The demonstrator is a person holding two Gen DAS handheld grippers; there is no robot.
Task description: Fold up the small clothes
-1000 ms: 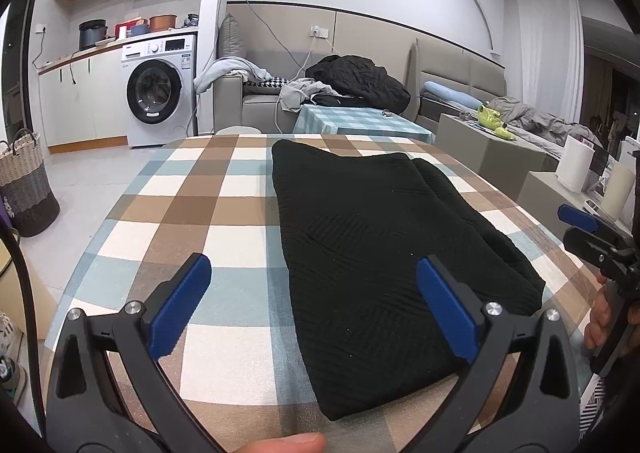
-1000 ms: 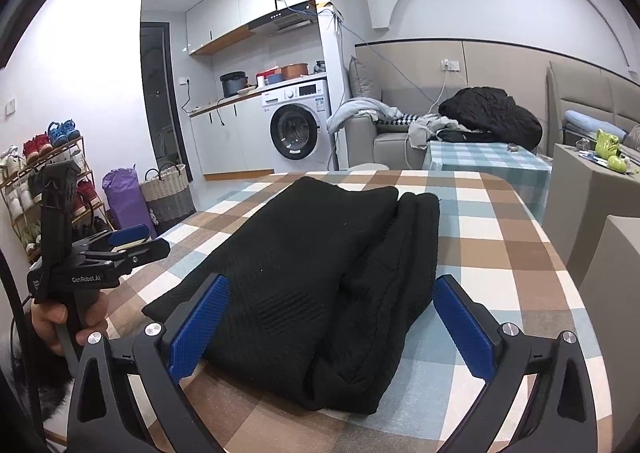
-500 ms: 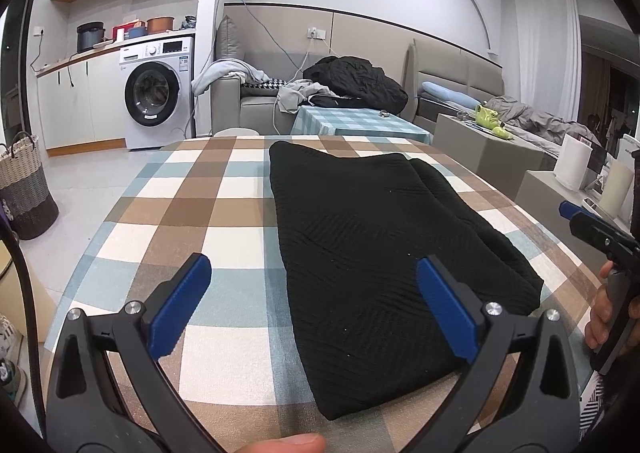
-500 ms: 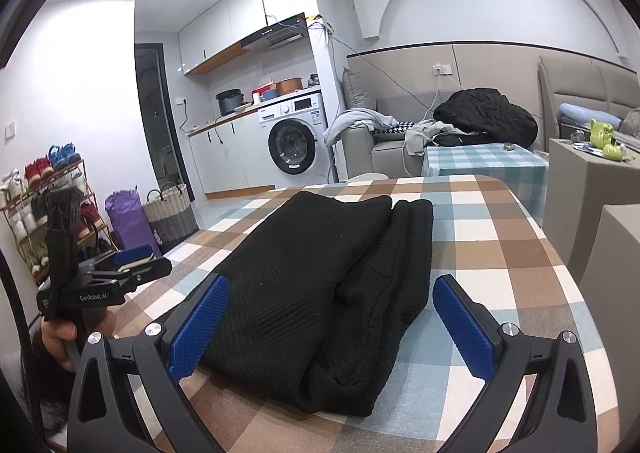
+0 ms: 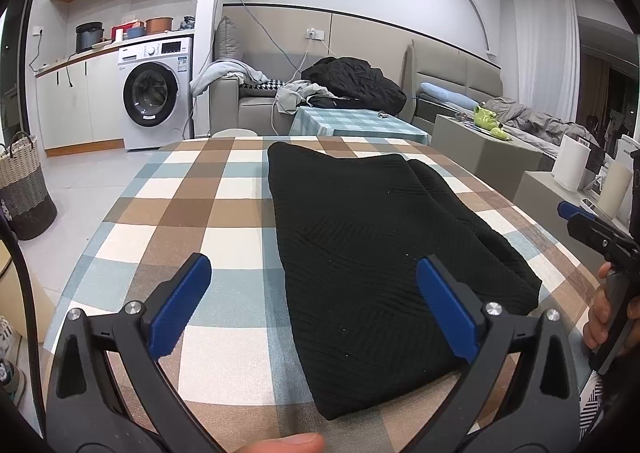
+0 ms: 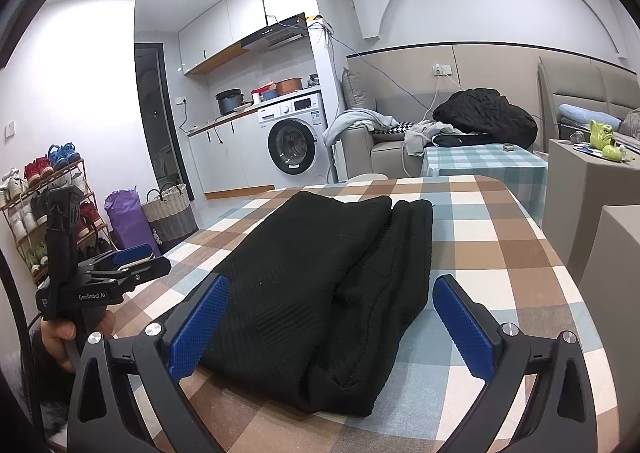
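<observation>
- On the checked bench (image 5: 224, 189), one black knitted garment (image 5: 372, 253) is seen lying folded into a long slab, with a second folded layer showing along its right edge.
- One garment is counted on the bench; nothing else is seen lying on the checked cloth beside it.
- Two grippers are counted, one per hand, both held off the near end of the garment and touching nothing.
- The left gripper (image 5: 314, 293) is held with its jaws spread wide, the near left corner of the garment showing between the two blue pads (image 5: 180, 309).
- The right gripper (image 6: 332, 313) is likewise held with its jaws spread wide, the near right end of the garment being framed between them.
- To the right of the garment, in the left wrist view, the right gripper (image 5: 592, 229) is seen held by a hand (image 5: 604, 313).
- To the left of the garment, in the right wrist view, the left gripper (image 6: 136, 261) is seen held by the other hand (image 6: 60, 337).
- Beyond the garment, one washing machine (image 5: 154, 91) and one woven basket (image 6: 170, 213) are seen on the floor.
</observation>
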